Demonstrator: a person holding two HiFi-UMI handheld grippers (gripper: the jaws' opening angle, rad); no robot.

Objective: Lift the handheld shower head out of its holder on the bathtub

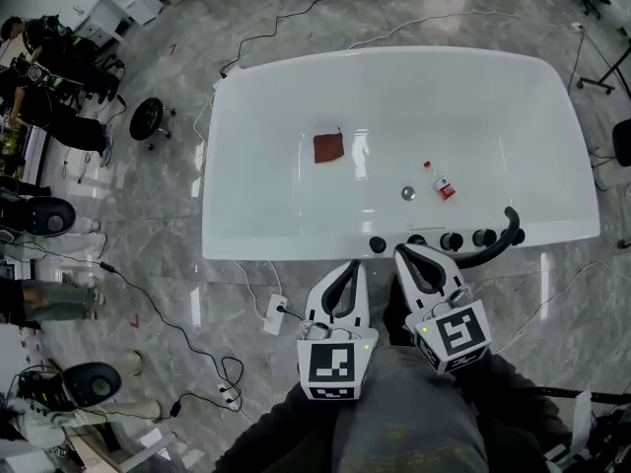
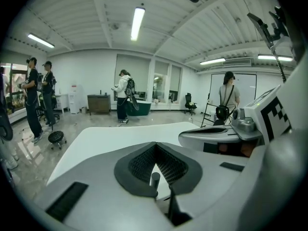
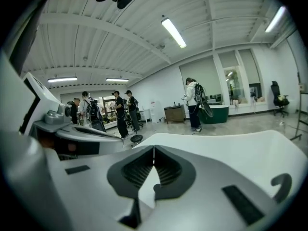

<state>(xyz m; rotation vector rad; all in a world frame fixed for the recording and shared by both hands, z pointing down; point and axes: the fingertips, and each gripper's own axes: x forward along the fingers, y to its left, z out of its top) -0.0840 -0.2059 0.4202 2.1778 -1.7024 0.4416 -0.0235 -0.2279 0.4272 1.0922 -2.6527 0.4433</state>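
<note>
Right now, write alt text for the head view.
The left tool and right tool, both shut, point at the near rim of a white tub, by black knobs and the black shower head. A brown cloth and a small bottle lie in the tub.

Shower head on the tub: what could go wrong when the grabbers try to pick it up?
1. Both grippers have their jaws shut. If the right gripper does not open first, it may just shove the shower head instead of gripping it.
2. Black knobs sit right beside it on the tub rim, so the gripper could bump or grab one by mistake.
3. The left gripper is close to the right one, so they might knock together.
</note>
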